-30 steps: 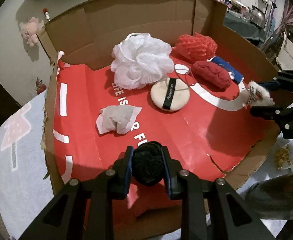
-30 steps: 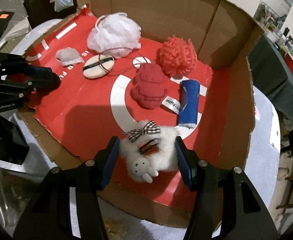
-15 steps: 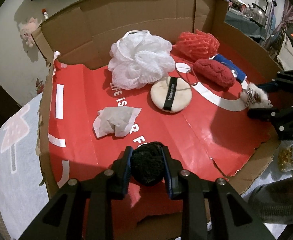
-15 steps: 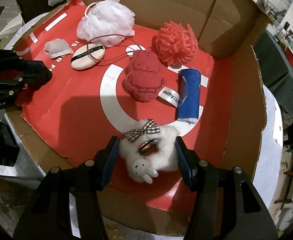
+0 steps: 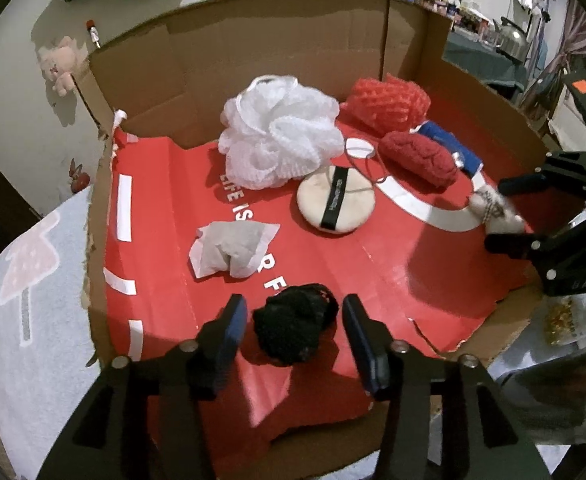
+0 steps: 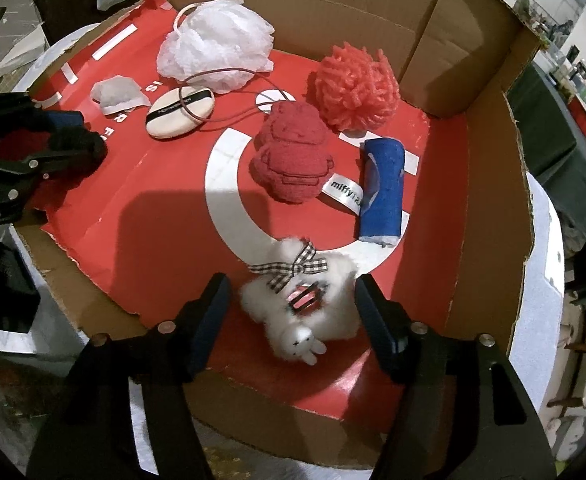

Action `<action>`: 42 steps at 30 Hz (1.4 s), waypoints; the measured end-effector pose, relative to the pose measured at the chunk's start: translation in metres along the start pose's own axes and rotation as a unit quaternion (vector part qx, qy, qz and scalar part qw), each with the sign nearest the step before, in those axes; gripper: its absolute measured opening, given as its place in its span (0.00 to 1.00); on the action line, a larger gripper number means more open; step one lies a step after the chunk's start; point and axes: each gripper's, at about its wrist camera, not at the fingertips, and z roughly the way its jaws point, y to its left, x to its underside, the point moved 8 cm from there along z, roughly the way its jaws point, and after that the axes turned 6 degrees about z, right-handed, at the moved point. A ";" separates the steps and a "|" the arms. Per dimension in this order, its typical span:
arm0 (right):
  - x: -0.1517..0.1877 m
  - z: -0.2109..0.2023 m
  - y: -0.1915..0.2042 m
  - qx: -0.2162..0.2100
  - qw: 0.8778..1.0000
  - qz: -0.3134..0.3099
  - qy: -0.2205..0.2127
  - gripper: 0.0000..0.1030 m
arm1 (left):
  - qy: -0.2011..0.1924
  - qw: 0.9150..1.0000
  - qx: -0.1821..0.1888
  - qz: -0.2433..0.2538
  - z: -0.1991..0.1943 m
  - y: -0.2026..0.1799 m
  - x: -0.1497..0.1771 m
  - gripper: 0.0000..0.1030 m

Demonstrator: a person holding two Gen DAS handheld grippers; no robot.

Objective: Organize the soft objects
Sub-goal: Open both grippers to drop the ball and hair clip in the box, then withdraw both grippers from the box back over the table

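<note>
A shallow cardboard box (image 5: 141, 128) with a red floor holds several soft things. A black fuzzy ball (image 5: 293, 330) lies on that floor between the fingers of my left gripper (image 5: 295, 330); its jaws are opening and the pads stand clear of the ball. In the right wrist view a white fluffy hair clip (image 6: 305, 300) with a checked bow and a small rabbit figure lies between the fingers of my right gripper (image 6: 291, 312), whose jaws are also opening with gaps on both sides. The left gripper (image 6: 73, 140) shows at the left edge of that view.
Further back lie a white mesh bath pouf (image 5: 277, 140), a round cream powder puff (image 5: 335, 204), a grey-white pouch (image 5: 233, 248), a coral pompom (image 6: 355, 88), a red plush toy (image 6: 293, 160) and a rolled blue cloth (image 6: 383, 192). Box walls (image 6: 489, 184) rise behind and to the right.
Both grippers have spread their fingers. The black ball and the white fluffy clip, squeezed before, now rest loose on the red floor between the pads.
</note>
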 end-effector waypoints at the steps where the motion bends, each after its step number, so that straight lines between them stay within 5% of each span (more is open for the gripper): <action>1: 0.000 -0.002 0.001 -0.001 1.000 0.002 -0.001 0.63 | -0.004 1.000 0.002 -0.001 -0.003 0.000 0.000 0.54; 11: 0.003 -0.052 0.002 -0.007 0.999 0.023 -0.047 0.70 | -0.082 0.996 0.007 -0.027 -0.065 -0.007 -0.003 0.82; 23: 0.031 -0.153 0.021 -0.005 0.986 0.048 -0.161 0.80 | -0.199 0.979 -0.027 -0.039 -0.159 -0.037 0.020 0.99; 32: 0.080 -0.209 0.044 0.018 0.964 0.064 -0.258 0.87 | -0.271 0.959 -0.062 -0.054 -0.208 -0.071 0.054 1.00; 42: 0.142 -0.229 0.067 0.047 0.933 0.100 -0.343 0.91 | -0.313 0.942 -0.095 -0.078 -0.221 -0.108 0.100 1.00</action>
